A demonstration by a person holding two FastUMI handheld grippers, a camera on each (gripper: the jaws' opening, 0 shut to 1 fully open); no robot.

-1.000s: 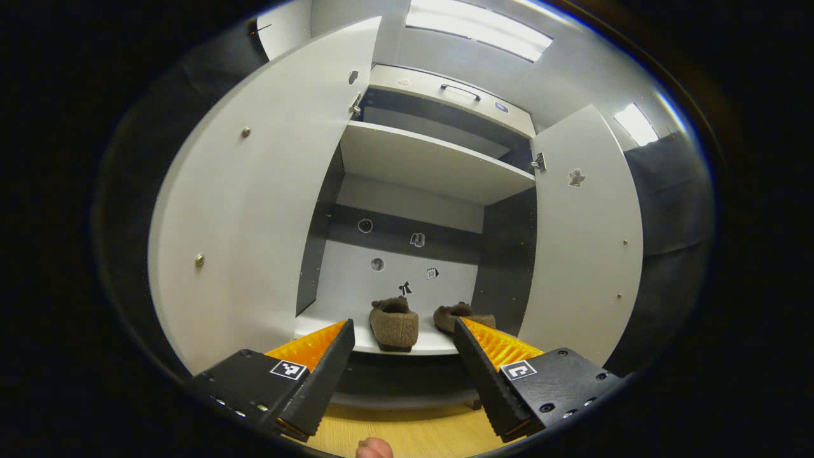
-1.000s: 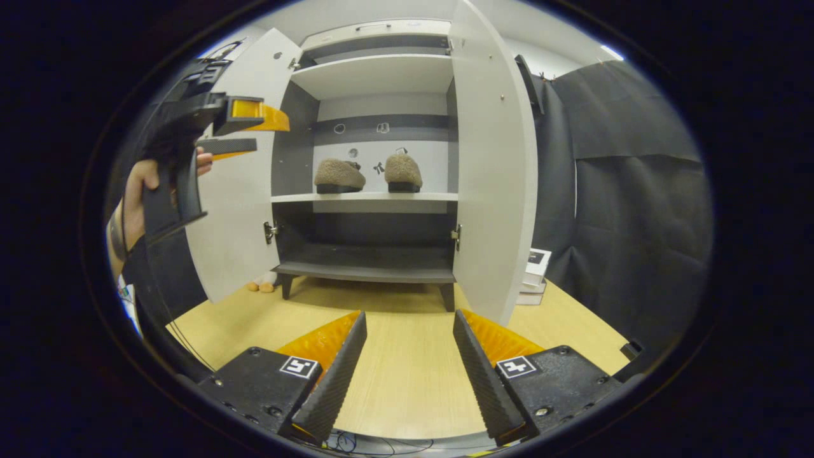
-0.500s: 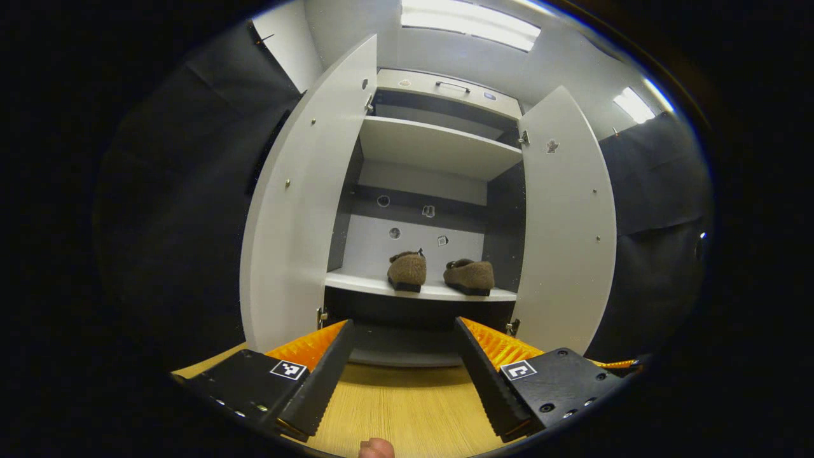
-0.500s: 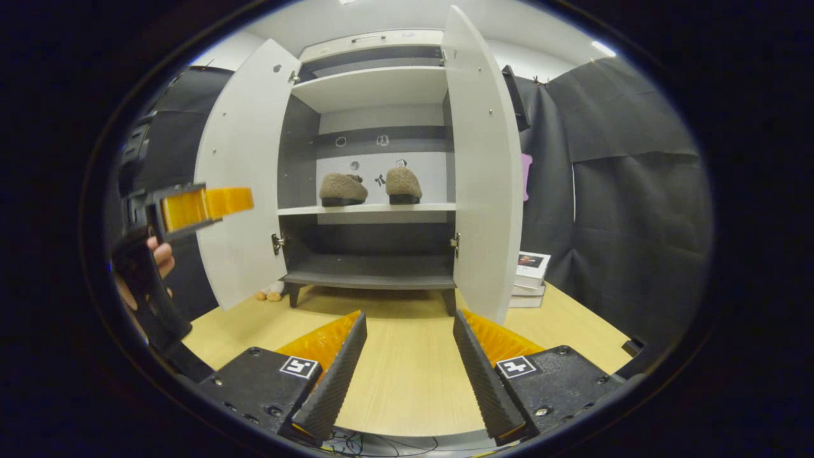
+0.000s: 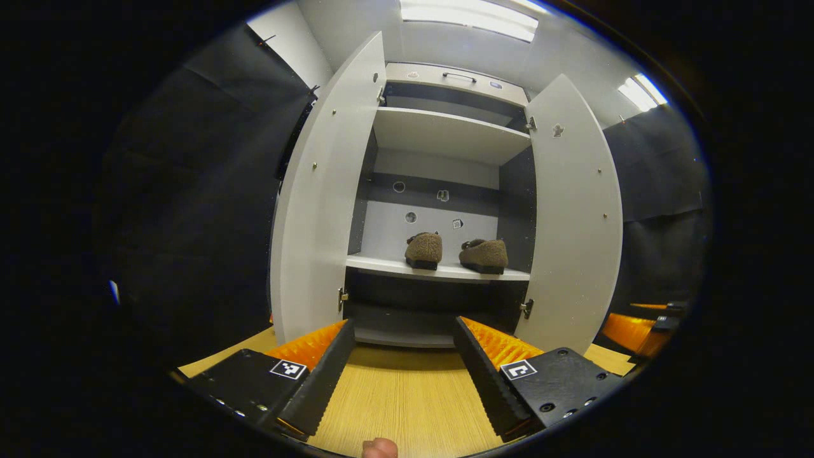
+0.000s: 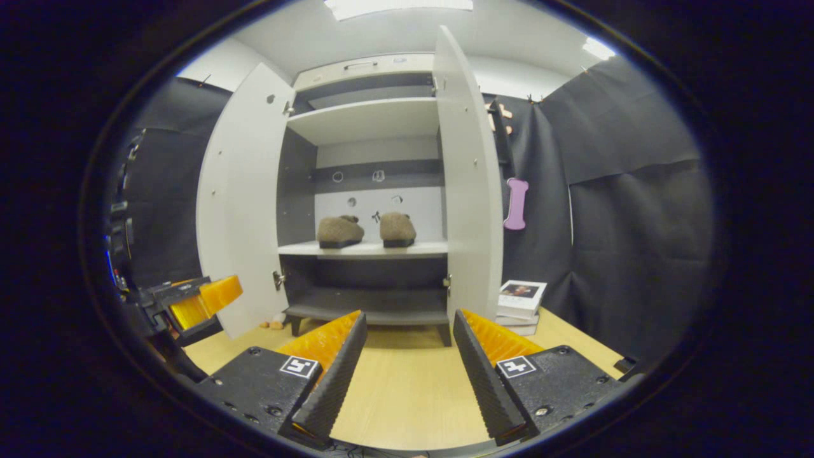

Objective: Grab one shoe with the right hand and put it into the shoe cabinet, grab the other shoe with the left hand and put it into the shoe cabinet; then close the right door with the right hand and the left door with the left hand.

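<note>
Both shoes shelved, both doors wide: my left gripper point(image 5: 402, 362) and right gripper point(image 6: 407, 356) hang over the wooden floor point(image 6: 407, 381) in front of the shoe cabinet point(image 6: 375, 121), jaws released and holding nothing. In the right gripper view the left shoe point(image 6: 340, 231) and the right shoe point(image 6: 397, 228) sit side by side on the middle shelf point(image 6: 362, 249), close together, near its front edge.

What remains, by my reckoning, is the closing: the right door point(image 6: 467, 191) first, then the left door point(image 6: 238, 203). Both stand swung out toward me, well apart from my jaws.

The risks I see: a push near the hinge would barely move the door, while one landing on its thin edge could let my jaws slide off. A door swung hard might rebound open. The stack of booklets point(image 6: 521, 298) on the floor lies just beside the right door's foot, outside its closing arc, I judge, though my gripper could knock it on the way in.
</note>
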